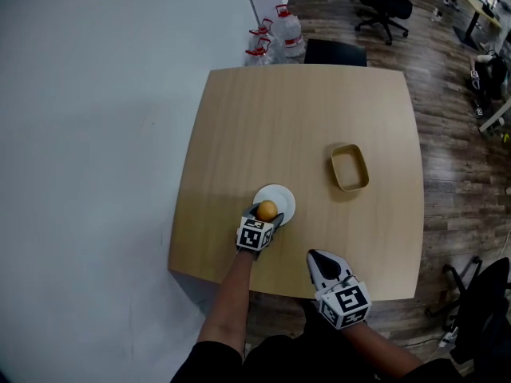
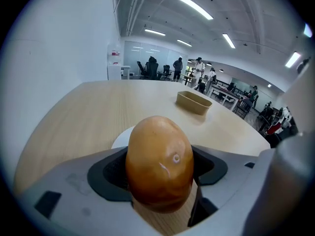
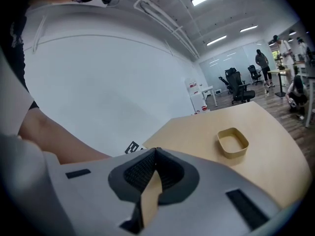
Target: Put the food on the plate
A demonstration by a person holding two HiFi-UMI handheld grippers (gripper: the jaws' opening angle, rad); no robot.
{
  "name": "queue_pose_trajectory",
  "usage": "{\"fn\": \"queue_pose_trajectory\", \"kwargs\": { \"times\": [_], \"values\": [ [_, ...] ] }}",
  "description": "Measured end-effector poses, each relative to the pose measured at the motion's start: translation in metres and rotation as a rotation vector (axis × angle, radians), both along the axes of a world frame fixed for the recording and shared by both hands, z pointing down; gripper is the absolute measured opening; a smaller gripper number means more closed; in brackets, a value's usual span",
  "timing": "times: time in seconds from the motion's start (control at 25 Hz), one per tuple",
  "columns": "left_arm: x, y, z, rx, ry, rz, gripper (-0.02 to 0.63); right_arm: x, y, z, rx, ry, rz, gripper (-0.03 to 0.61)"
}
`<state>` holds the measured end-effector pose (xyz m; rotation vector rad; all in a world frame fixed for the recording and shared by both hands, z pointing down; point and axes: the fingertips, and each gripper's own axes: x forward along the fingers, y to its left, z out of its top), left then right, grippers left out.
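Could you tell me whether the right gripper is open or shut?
Shut: the right gripper's pads meet at the tips, holding nothing.

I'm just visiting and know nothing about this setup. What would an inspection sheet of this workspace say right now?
Surface: wooden table, bare apart from the items below.
Job's things: a brown oval food item is held at the near edge of the white plate; whether it touches the plate cannot be told.
Clutter: one empty tan tray to the right of the plate, apart from it.
Grippers: left gripper has its jaws closed on the food item; right gripper has its jaws together with nothing between them, near the table's front edge.
Cables: nothing seen on the table.
Surroundings: white wall, wood floor, water bottles, office chairs.
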<state>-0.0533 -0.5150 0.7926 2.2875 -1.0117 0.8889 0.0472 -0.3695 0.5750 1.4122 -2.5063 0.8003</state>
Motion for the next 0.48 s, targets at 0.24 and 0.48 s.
{"fn": "queue_pose_trajectory", "kwargs": {
  "times": [0.24, 0.48],
  "values": [
    [-0.005, -0.002, 0.011, -0.038, -0.015, -0.005, 0.327, 0.021, -0.012, 0.007, -0.007, 0.031, 0.079, 0.058],
    [-0.007, -0.014, 0.01, -0.031, -0.023, 0.0, 0.327, 0.019, -0.05, 0.015, 0.038, 0.139, 0.088, 0.058]
  ]
}}
